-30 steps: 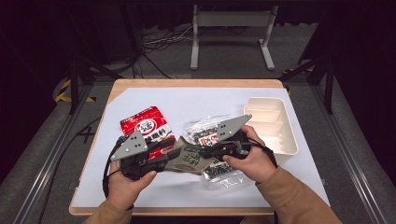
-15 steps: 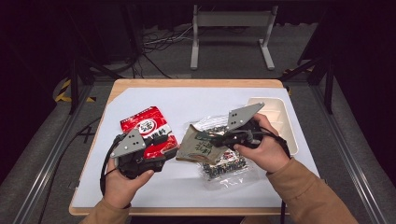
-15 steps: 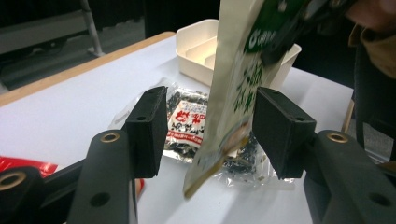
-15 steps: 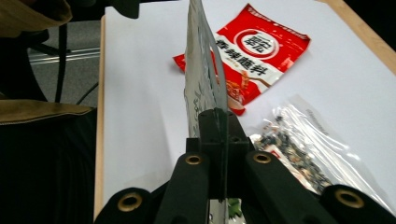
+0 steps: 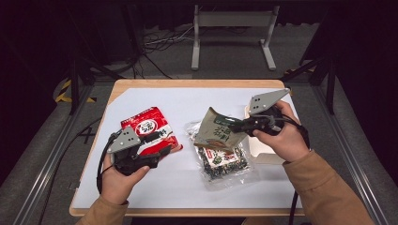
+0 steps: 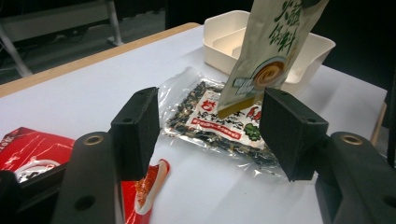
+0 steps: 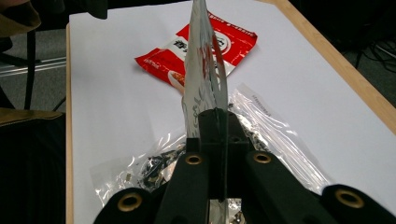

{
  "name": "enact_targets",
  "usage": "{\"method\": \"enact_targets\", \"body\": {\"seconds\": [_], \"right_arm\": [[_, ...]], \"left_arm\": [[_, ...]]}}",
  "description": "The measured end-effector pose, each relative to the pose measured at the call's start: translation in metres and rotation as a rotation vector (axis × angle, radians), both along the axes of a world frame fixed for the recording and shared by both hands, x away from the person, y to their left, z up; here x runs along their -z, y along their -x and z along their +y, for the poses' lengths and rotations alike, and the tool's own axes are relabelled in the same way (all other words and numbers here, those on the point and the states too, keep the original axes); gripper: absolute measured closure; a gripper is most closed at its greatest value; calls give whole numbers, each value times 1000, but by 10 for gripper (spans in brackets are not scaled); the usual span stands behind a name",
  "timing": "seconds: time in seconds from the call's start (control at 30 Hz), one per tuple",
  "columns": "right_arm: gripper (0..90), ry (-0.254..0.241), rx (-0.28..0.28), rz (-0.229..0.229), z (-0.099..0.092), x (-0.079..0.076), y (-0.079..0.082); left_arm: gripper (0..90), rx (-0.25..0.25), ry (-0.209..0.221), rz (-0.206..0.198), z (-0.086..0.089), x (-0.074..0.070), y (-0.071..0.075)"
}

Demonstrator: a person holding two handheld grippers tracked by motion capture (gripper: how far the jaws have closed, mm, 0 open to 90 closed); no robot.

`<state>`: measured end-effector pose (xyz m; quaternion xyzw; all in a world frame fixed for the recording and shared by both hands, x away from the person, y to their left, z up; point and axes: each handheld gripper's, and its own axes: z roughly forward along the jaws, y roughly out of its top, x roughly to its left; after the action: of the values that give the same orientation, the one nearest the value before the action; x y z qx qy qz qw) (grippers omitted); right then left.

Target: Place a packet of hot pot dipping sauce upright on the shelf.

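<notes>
My right gripper (image 5: 239, 125) is shut on the edge of a beige-green packet (image 5: 218, 133) and holds it up above the table, over a clear bag of dark snack pieces (image 5: 223, 161). In the right gripper view the packet (image 7: 205, 70) stands edge-on out of the closed right gripper (image 7: 215, 121). My left gripper (image 5: 162, 152) rests low at the near edge of a red packet (image 5: 148, 126). Its jaws have just been opening. In the left gripper view the left gripper (image 6: 212, 126) is open with nothing between its jaws, and the beige packet (image 6: 271, 46) hangs beyond them.
A white divided tray (image 5: 261, 151) sits at the table's right, partly behind the right hand, with its rim (image 6: 224, 28) beyond the clear bag (image 6: 219, 121). A white sheet (image 5: 187, 108) covers the wooden tabletop. Dark floor and metal frames surround the table.
The right gripper has carried the beige packet up and to the right, away from the left gripper. The left gripper stayed low by the red packet, and its jaws now stand wider.
</notes>
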<state>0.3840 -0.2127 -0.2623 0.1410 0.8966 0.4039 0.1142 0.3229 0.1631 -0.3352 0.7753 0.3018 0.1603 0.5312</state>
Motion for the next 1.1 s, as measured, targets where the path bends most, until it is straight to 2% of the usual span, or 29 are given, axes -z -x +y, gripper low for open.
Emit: {"method": "enact_targets", "body": {"seconds": [0.2,0.4,0.5,0.63,0.83,0.93,1.1], "right_arm": [[900,-10,22,-18,-11,-6,-2],[900,-18,54,-38,-26,-15,-6],[899,-16,64,-43,-30,-18,-8],[900,-2,78,-54,-36,-21,-13],[900,11,101,-68,-45,-25,-20],[900,22,111,-72,-48,-27,-25],[899,40,130,-78,-57,-32,-35]], "left_arm": [[319,-38,-13,-15,5,3,-5],[306,-65,-13,-3,12,7,-9],[310,-74,2,18,15,10,-11],[299,-96,-2,23,22,17,-15],[283,-102,1,37,29,27,-22],[267,-117,-16,39,33,32,-24],[241,-132,-6,50,37,38,-27]]}}
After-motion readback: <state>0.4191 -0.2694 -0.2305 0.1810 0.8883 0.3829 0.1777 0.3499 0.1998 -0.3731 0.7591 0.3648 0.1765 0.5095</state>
